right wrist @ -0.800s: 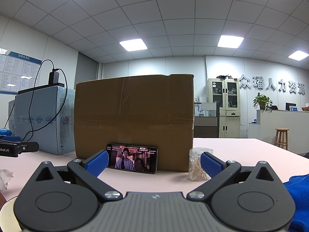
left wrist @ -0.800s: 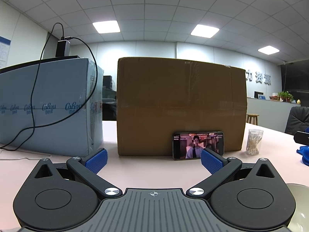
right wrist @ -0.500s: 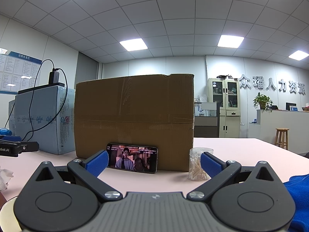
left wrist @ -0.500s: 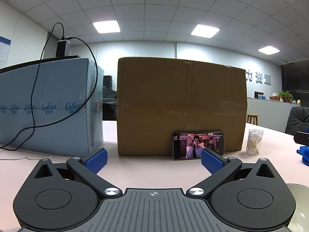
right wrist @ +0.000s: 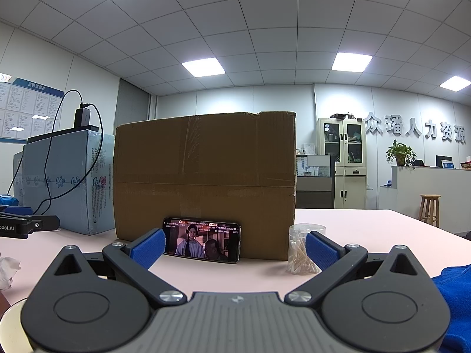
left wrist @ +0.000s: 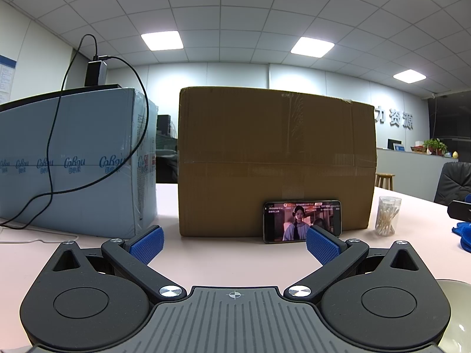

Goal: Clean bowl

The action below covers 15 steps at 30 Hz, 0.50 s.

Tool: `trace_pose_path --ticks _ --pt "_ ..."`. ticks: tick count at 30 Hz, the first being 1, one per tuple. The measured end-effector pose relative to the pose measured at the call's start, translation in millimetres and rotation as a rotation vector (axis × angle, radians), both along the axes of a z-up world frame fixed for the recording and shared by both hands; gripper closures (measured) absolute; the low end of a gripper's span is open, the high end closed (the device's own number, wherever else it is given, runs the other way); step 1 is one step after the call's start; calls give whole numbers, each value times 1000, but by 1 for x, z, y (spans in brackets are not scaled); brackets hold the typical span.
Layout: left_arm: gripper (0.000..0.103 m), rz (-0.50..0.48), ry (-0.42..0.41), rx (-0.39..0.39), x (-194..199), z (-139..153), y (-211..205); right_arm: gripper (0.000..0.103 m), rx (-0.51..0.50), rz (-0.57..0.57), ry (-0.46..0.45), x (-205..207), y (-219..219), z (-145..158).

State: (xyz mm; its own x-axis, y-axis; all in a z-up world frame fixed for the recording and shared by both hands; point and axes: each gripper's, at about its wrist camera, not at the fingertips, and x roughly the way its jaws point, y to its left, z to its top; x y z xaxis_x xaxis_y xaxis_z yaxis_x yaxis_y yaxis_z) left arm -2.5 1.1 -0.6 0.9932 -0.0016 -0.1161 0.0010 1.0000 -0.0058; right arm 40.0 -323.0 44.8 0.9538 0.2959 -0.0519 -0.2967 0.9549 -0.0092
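The left gripper point(left wrist: 234, 242) has its blue-padded fingers spread wide with only bare pink table point(left wrist: 223, 259) between them, and the right gripper point(right wrist: 234, 248) stands just as wide, also empty. The bowl point(left wrist: 459, 314) shows only as a pale curved rim at the lower right edge of the left wrist view and again at the lower left edge of the right wrist view point(right wrist: 11, 314), so it lies low between the two grippers, close under them; its inside is hidden. A blue cloth point(right wrist: 456, 300) lies bunched at the right gripper's right side, and a crumpled white tissue point(right wrist: 7, 267) sits at that view's left edge. Farther out, a phone point(left wrist: 301, 220) with a lit screen leans on its long edge against a brown cardboard box point(left wrist: 276, 161), with a clear jar of cotton swabs point(left wrist: 388, 216) just beside the box's right corner. Left of the box stands a light blue wrapped carton point(left wrist: 73, 161), a black cable point(left wrist: 50, 153) draped down its front from a charger point(left wrist: 95, 73) on top.
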Motion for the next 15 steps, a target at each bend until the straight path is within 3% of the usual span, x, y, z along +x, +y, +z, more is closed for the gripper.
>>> trace_pose_path --ticks 15 --pt "0 -4 5 -3 -1 0 2 0 3 -2 3 0 -1 -1"
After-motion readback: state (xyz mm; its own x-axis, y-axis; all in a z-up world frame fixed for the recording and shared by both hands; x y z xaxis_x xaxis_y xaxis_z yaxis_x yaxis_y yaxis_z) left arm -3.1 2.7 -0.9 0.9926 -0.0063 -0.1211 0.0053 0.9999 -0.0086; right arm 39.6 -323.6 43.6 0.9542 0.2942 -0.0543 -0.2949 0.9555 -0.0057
